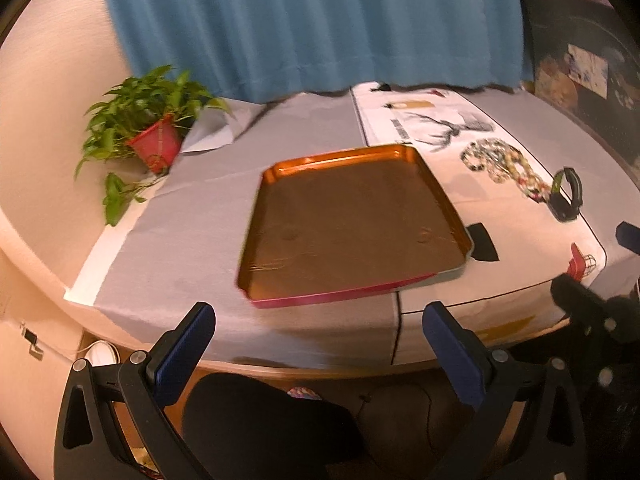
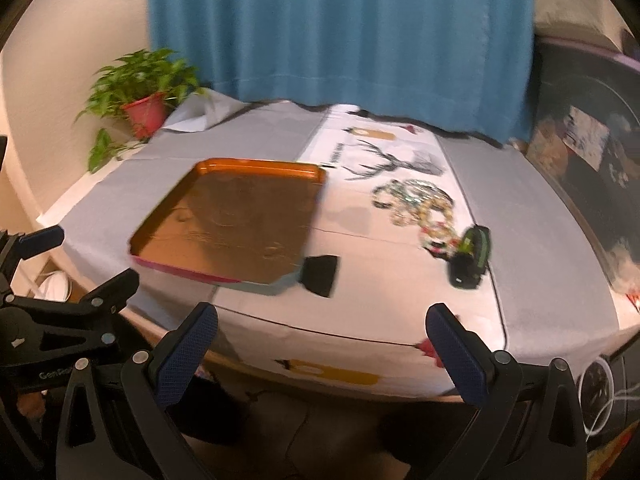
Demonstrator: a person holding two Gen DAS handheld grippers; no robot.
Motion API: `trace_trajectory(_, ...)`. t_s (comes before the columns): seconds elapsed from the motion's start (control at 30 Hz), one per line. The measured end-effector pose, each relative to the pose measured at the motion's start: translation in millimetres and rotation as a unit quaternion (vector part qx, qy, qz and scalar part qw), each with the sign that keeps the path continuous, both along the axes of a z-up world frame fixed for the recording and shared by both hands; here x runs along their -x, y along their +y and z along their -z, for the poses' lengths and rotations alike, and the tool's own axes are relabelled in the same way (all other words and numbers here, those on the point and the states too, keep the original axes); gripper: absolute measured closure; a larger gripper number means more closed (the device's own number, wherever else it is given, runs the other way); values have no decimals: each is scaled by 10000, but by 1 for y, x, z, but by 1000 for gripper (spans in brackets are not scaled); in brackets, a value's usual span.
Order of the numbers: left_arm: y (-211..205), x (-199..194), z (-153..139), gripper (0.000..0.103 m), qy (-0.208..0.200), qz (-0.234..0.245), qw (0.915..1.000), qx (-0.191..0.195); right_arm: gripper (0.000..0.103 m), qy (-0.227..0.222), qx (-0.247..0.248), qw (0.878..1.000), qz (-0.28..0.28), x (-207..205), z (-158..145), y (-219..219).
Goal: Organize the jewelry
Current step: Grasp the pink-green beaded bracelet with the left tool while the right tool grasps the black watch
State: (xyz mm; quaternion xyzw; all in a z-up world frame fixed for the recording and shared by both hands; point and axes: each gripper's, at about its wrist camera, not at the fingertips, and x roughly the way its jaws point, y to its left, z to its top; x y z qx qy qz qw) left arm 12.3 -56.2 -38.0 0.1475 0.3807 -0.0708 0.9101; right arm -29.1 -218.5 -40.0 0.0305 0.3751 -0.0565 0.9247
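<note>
Bead strands [image 2: 416,210] heaped, 1 watch [image 2: 470,256], 1 tray [image 2: 256,168].

The shallow orange metal tray [image 1: 352,220] has a glossy rim, and the grey-and-white cloth [image 1: 192,216] over the counter looks matt. The beaded bracelets [image 2: 420,208] are shiny, and the blue curtain [image 2: 340,32] is soft fabric.

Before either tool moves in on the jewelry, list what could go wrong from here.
1. The beaded bracelets lie in a tangled, overlapping cluster, so pinching one may drag the others along.
2. The black watch touches that cluster and could get knocked.
3. The orange tray overhangs the table's near edge; a bump from the open left tool might tip it.
</note>
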Motion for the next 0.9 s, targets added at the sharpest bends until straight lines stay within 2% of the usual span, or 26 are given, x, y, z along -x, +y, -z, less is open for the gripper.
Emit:
trace_trajectory(0.33, -62, -27, 22, 0, 313, 370, 9987, -168, 0, 161, -194, 9972, 706, -9, 28, -80)
trace_trajectory(0.47, -94, -40, 33, 0, 765, 769, 9940, -103, 0, 194, -155, 9937, 1097, -8, 44, -121)
trace_trajectory(0.6, -132, -47, 36, 0, 739, 1100, 9909, -244, 0, 342, -224, 9885, 1455, -9, 66, -165)
trace_trajectory(0.67, -147, -55, 35, 0, 777, 1202, 9895, -195, 0, 383, -367, 9875, 1487, -14, 75, -181)
trace_trajectory(0.77, -168, -76, 32, 0, 1047, 1311, 9858, 57, 0, 434, -572, 9877, 1385, -28, 83, -194)
trace_trajectory(0.9, -195, -105, 31, 0, 1314, 1352, 9815, 318, 0, 513, -431, 9914, 1126, -57, 93, -193)
